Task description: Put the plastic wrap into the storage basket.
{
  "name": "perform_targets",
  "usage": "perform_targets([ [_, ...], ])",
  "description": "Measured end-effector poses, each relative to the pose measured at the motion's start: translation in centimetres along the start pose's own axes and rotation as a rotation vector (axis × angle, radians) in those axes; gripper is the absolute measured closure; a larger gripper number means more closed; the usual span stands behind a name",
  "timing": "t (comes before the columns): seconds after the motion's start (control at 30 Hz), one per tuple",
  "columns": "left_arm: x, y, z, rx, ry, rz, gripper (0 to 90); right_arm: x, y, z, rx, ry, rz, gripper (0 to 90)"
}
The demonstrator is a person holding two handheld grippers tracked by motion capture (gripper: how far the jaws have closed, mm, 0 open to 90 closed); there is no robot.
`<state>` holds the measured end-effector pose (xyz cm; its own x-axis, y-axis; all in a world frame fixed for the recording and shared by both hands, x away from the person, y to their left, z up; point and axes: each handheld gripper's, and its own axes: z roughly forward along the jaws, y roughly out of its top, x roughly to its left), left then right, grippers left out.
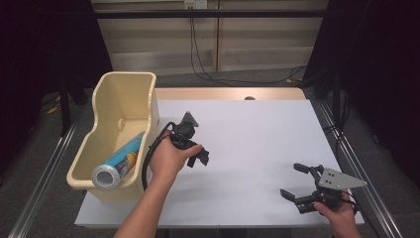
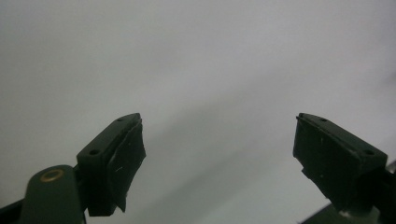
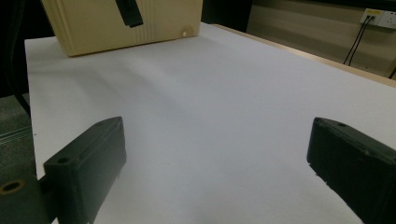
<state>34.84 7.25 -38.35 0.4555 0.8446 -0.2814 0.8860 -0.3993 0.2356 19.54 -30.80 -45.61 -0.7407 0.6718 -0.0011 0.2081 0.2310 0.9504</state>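
White surface (image 1: pixel 247 139), cream tub (image 1: pixel 124 99) at its left edge, blue tube (image 1: pixel 119 163) lying inside; left gripper (image 1: pixel 200 157) just right of the tub, jaws apart, empty; right gripper (image 1: pixel 297 181) near the front right corner, wide apart, empty

Both forearms are bare, no sleeves. The left gripper (image 1: pixel 190 144) and right gripper (image 1: pixel 297 181) are black, the left trailing a black cable. The right bears a grey three-cornered plate.
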Motion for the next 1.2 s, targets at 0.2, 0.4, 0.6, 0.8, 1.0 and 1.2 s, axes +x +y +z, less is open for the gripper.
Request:
perform_targets([
  [0.2,0.2,-0.8,0.9,-0.084,-0.005,0.025,15.8,0.0,0.0,0.0,0.001,-0.001,-0.002,4.3],
  [0.4,0.5,-1.9,1.5,-0.222,0.002,0.090,14.9,0.0,0.0,0.0,0.002,-0.001,-0.004,4.3],
  [0.6,1.2,-3.3,2.8,-0.339,-0.016,0.092,13.7,0.0,0.0,0.0,0.003,-0.002,-0.005,4.3],
  [0.8,1.2,-4.5,3.0,-0.495,0.018,0.148,11.8,0.0,0.0,0.0,0.001,-0.003,-0.003,4.2],
  [1.0,0.9,-5.6,3.9,-0.648,0.057,0.212,7.8,0.0,0.0,0.0,-0.004,0.000,-0.001,4.3],
  [1.2,1.3,-6.6,4.3,-0.743,0.086,0.246,6.8,-0.1,-0.1,0.1,-0.014,-0.005,0.007,4.1],
])
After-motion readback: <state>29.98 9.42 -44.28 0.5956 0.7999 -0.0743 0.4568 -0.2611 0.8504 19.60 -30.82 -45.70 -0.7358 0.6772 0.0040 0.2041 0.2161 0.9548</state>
